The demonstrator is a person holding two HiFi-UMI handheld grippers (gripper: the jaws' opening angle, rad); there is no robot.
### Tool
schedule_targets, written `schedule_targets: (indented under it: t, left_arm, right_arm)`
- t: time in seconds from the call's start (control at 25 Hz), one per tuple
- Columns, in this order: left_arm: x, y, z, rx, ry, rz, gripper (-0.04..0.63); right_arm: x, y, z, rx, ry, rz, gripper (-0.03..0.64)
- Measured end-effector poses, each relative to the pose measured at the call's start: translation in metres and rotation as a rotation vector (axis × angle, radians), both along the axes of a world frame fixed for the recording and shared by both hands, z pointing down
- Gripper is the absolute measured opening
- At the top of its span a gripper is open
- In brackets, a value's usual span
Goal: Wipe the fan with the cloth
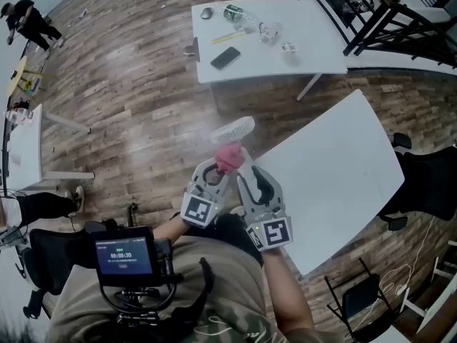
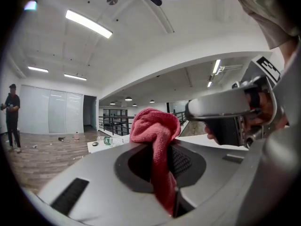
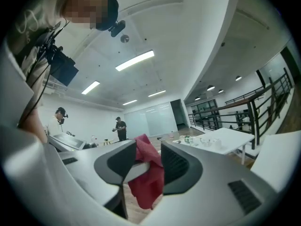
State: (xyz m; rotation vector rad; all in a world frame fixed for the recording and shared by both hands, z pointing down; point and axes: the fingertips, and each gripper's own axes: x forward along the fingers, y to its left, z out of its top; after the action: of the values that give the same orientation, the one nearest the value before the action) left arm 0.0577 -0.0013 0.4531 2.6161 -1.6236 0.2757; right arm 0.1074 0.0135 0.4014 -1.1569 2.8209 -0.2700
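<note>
My left gripper [image 1: 221, 170] is shut on a pink-red cloth [image 1: 229, 156], held up in front of the person's chest. In the left gripper view the cloth [image 2: 155, 131] bunches above the jaws and hangs down between them, pinched. My right gripper [image 1: 247, 173] sits close beside it on the right, jaws apart. In the right gripper view the cloth [image 3: 149, 175] hangs in the gap of the right gripper [image 3: 146, 163] and the pads do not press it. A white fan [image 1: 232, 129], blurred, lies just beyond the cloth, over the wooden floor.
A white table [image 1: 343, 170] stands to the right. A farther white table [image 1: 271, 63] carries a phone [image 1: 226, 57], a bottle [image 1: 233, 12] and small items. A person [image 1: 28, 21] stands far left. Black chairs [image 1: 360, 295] are at lower right.
</note>
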Motion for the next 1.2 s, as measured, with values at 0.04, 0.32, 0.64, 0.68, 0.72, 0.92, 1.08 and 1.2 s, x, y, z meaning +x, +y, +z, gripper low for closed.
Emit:
schedule_targets:
  t: [0.04, 0.32, 0.64, 0.68, 0.72, 0.92, 1.08, 1.2]
  left_arm:
    - [-0.002, 0.001, 0.000, 0.003, 0.006, 0.001, 0.069]
    - [0.001, 0.016, -0.001, 0.015, 0.036, 0.061, 0.069]
    - [0.028, 0.037, 0.003, 0.064, -0.036, 0.013, 0.069]
    - [0.031, 0.037, 0.004, 0.075, -0.058, -0.007, 0.069]
    - [0.032, 0.036, 0.005, 0.081, -0.084, -0.029, 0.069]
    - [0.045, 0.034, 0.003, 0.122, -0.236, -0.071, 0.069]
    - [0.048, 0.037, 0.002, 0.102, -0.204, -0.045, 0.069]
    - [0.046, 0.035, 0.007, 0.085, -0.142, -0.036, 0.072]
  right_arm:
    - [-0.008, 0.000, -0.002, 0.000, 0.004, -0.025, 0.207]
    - [-0.034, 0.007, 0.004, 0.002, 0.115, -0.130, 0.249]
    - [-0.046, 0.018, 0.020, -0.051, 0.179, -0.337, 0.269]
    - [-0.046, 0.019, 0.022, -0.057, 0.183, -0.362, 0.268]
    - [-0.045, 0.020, 0.023, -0.069, 0.180, -0.390, 0.268]
    - [-0.032, 0.020, 0.024, -0.092, 0.139, -0.480, 0.252]
    - [-0.036, 0.031, 0.018, -0.048, 0.200, -0.558, 0.183]
    - [-0.040, 0.029, 0.014, -0.006, 0.198, -0.508, 0.069]
